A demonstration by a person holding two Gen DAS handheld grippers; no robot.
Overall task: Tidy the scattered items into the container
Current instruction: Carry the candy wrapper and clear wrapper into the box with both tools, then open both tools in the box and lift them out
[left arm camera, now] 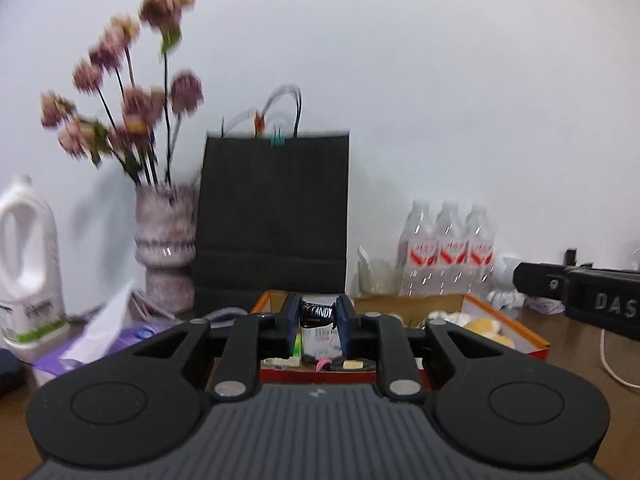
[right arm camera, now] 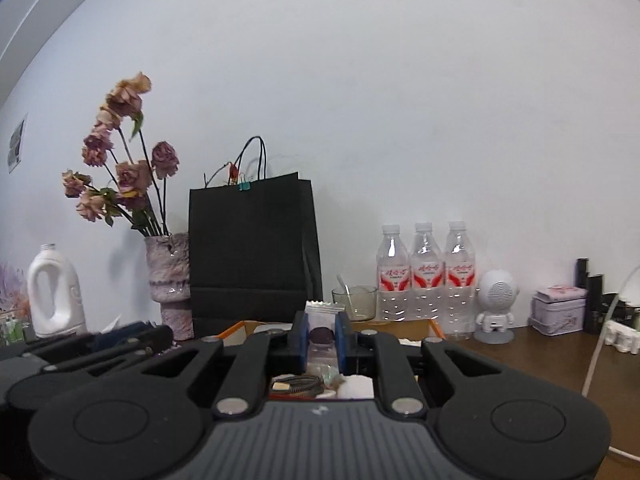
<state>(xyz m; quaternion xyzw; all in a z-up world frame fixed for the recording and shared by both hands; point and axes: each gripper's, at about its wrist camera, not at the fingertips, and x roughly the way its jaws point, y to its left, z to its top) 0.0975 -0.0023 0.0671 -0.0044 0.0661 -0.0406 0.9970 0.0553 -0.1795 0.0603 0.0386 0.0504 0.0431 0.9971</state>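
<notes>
Black paper bag (right arm camera: 250,248) upright against wall, vase of dried flowers (right arm camera: 167,280) just beside it, three water bottles (right arm camera: 426,276) well apart on other side

Orange-rimmed cardboard box (left arm camera: 516,326) on brown table, in front of bag, small clutter inside

Left gripper (left arm camera: 318,314) above box, pinching black candy wrapper (left arm camera: 317,312)

Right gripper (right arm camera: 322,332) above box, pinching clear packet (right arm camera: 323,330) with dark round piece inside, serrated top edge poking above fingers

Box (right arm camera: 434,326) before the paper bag (right arm camera: 248,248), vase (right arm camera: 168,276) left (bottles (right arm camera: 426,276) right), against wall (right arm camera: 400,100).
</notes>
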